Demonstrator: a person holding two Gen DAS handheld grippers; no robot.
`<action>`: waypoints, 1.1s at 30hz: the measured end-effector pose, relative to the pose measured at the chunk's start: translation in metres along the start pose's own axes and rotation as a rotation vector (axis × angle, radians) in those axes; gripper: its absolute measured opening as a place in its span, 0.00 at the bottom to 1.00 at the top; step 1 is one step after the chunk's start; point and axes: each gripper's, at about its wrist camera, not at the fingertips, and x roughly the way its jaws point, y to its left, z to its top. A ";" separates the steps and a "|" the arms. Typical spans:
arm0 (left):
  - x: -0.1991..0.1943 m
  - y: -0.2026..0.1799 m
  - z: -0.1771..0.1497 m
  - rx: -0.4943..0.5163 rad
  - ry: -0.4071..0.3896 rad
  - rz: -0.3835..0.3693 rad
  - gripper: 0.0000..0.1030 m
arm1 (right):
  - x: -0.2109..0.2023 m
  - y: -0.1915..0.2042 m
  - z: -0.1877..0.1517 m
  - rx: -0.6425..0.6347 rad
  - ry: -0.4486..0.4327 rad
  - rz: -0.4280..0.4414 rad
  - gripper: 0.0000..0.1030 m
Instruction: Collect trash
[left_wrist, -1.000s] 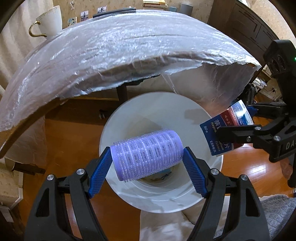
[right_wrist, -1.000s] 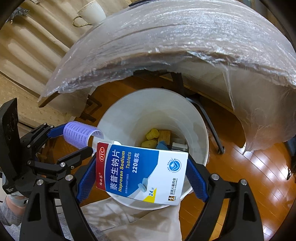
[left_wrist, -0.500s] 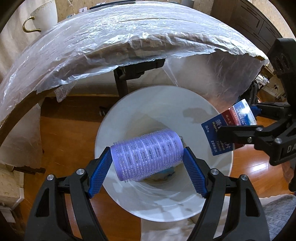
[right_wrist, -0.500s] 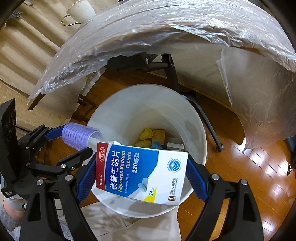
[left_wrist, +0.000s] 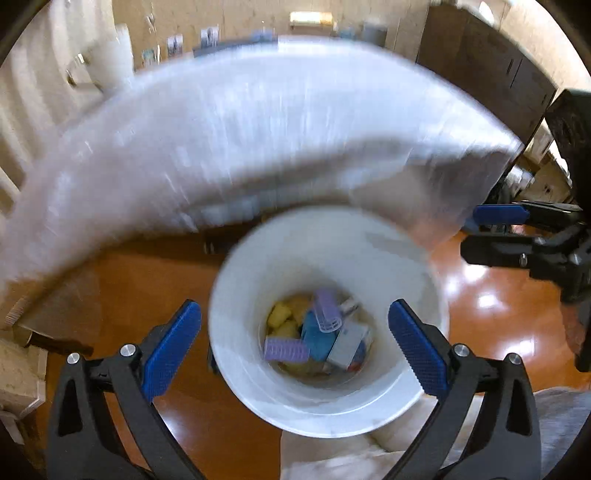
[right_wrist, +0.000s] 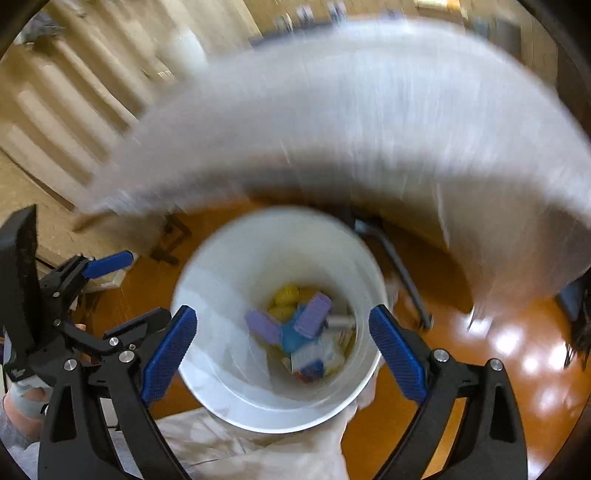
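Note:
A white bucket stands on the wooden floor below both grippers and also shows in the right wrist view. At its bottom lie two purple hair rollers, a white and blue tablet box, yellow pieces and a blue item. My left gripper is open and empty above the bucket. My right gripper is open and empty above it too. Both views are blurred by motion.
A table edge wrapped in clear plastic film arcs over the bucket's far side. Black table legs stand behind the bucket. Pale cloth lies just under the near rim. A dark cabinet stands at the back right.
Both grippers opened. The purple roller and the tablet box dropped out of them into the bucket. Both cameras are moving, blurring the views.

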 end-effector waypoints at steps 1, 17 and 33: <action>-0.013 0.000 0.007 0.000 -0.040 0.003 0.99 | -0.015 0.002 0.009 -0.014 -0.044 -0.002 0.92; 0.033 0.158 0.190 -0.258 -0.221 0.216 0.99 | 0.043 -0.136 0.232 0.139 -0.173 -0.317 0.96; 0.116 0.208 0.222 -0.331 -0.079 0.275 0.99 | 0.095 -0.191 0.275 0.165 -0.132 -0.435 0.96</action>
